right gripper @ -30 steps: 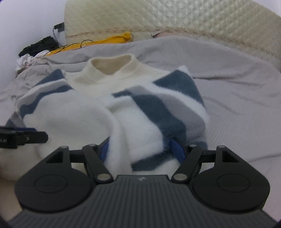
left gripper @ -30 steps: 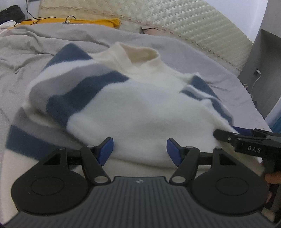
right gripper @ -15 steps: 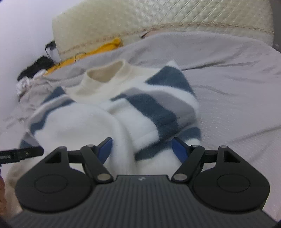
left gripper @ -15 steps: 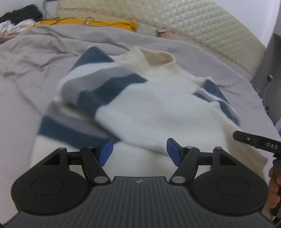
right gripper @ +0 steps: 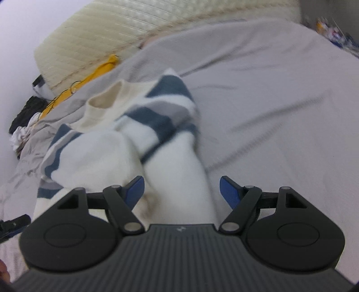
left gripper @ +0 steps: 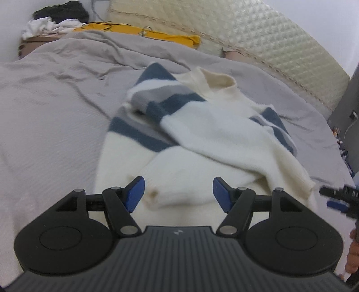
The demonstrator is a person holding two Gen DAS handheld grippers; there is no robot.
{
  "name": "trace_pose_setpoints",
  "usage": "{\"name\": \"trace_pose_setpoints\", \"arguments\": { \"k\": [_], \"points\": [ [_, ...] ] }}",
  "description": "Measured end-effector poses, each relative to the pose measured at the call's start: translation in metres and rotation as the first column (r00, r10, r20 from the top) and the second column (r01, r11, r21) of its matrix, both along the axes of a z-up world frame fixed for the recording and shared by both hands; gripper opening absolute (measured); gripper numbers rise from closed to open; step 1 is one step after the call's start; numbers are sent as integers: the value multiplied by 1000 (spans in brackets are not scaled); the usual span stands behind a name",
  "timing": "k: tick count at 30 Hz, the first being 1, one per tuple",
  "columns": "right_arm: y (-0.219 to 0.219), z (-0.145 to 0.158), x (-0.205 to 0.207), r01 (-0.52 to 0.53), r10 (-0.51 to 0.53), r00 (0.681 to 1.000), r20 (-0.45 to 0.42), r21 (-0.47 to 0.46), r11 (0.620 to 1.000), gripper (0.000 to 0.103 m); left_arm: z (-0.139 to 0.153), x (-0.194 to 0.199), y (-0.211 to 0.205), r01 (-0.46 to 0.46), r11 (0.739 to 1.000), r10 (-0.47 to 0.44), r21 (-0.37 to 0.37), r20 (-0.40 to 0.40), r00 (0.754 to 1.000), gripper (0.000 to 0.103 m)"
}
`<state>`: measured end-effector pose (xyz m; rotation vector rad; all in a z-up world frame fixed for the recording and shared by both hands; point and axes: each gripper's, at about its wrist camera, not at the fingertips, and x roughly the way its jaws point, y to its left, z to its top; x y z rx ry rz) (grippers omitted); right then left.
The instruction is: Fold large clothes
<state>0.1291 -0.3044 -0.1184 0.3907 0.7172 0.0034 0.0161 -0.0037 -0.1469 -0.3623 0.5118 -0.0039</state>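
Both jaws spread, empty, my left gripper (left gripper: 178, 191) and right gripper (right gripper: 181, 191) should pinch the striped sweater (left gripper: 213, 139) hem evenly.

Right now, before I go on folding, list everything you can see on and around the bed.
sweater: one, cream with blue and grey stripes, mid-bed, sleeves folded in.
bedsheet: one, grey, covering the bed.
headboard: one, cream quilted, far end.
yellow cloth: one, along the headboard.
clothes pile: white and black, far left corner.
left tongs: open, over the sweater's near edge.
right tongs: open, over the sweater's near edge.
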Motion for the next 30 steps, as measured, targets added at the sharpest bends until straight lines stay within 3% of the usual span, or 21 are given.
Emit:
{"name": "trace_pose_setpoints", "arguments": {
  "k": [4, 8, 11, 16, 18, 22, 25, 30],
  "points": [
    [-13, -10, -21, 47, -41, 996, -73, 82, 995, 76, 0, -28, 23, -101, 993, 100, -55, -15, 995, 72],
    [-21, -28, -28, 100, -70, 984, -165, 179, 979, 76, -14, -47, 62, -213, 954, 196, -211, -97, 976, 72],
    [-20, -47, -20, 109, -44, 970, -239, 266, 958, 81, -28, -54, 83, -254, 910, 214, -328, -154, 965, 72],
    [-15, -58, -16, 111, -22, 967, -254, 341, 933, 81, -46, -43, 92, -285, 868, 206, -407, -227, 952, 72],
    [-17, -60, -17, 105, -4, 971, -240, 411, 905, 81, -54, -38, 94, -279, 852, 182, -443, -248, 951, 72],
    [-16, -64, -18, 64, 60, 978, -199, 562, 825, 82, -59, -27, 88, -221, 852, 127, -475, -222, 967, 72],
    [-13, -57, -19, 29, 81, 984, -158, 590, 807, 82, -58, -21, 85, -198, 865, 122, -461, -190, 974, 72],
    [-16, -50, -18, -15, 89, 993, -76, 668, 744, 82, -67, -1, 88, -197, 865, 115, -461, -200, 973, 72]
  ]
}}
